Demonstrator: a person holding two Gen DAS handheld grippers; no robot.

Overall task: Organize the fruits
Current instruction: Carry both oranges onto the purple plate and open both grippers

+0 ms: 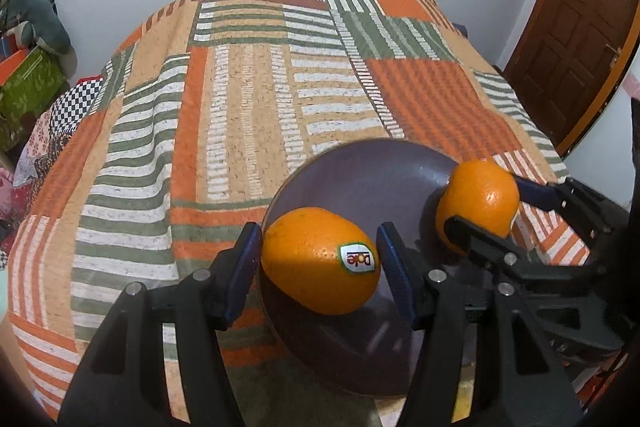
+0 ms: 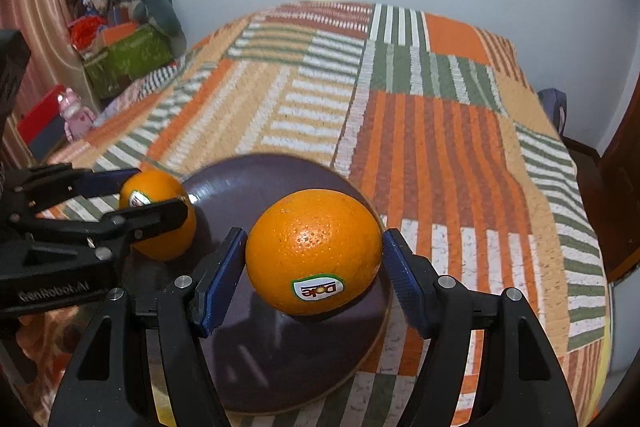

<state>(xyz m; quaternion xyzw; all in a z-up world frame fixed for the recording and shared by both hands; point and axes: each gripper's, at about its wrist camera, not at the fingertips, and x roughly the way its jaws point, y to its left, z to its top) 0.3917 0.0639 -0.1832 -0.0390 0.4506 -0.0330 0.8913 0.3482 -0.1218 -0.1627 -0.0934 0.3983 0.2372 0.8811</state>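
Note:
A dark purple plate point(image 1: 360, 179) point(image 2: 256, 179) lies on the striped bedspread. My left gripper point(image 1: 318, 259) has its blue pads on both sides of an orange point(image 1: 320, 261) with a Dole sticker; a thin gap shows at the right pad. The orange rests on the plate's left side. It also shows in the right wrist view point(image 2: 160, 215). My right gripper point(image 2: 314, 259) straddles a second orange point(image 2: 314, 255) on the plate's right side, with small gaps at both pads. This orange and the right gripper's fingers point(image 1: 472, 231) show in the left wrist view point(image 1: 484, 199).
The striped orange, green and white bedspread point(image 1: 248, 99) point(image 2: 440, 131) covers the bed. Boxes and clutter point(image 2: 120, 59) lie at the far left. A wooden door point(image 1: 580, 27) stands at the right. A wall runs behind the bed.

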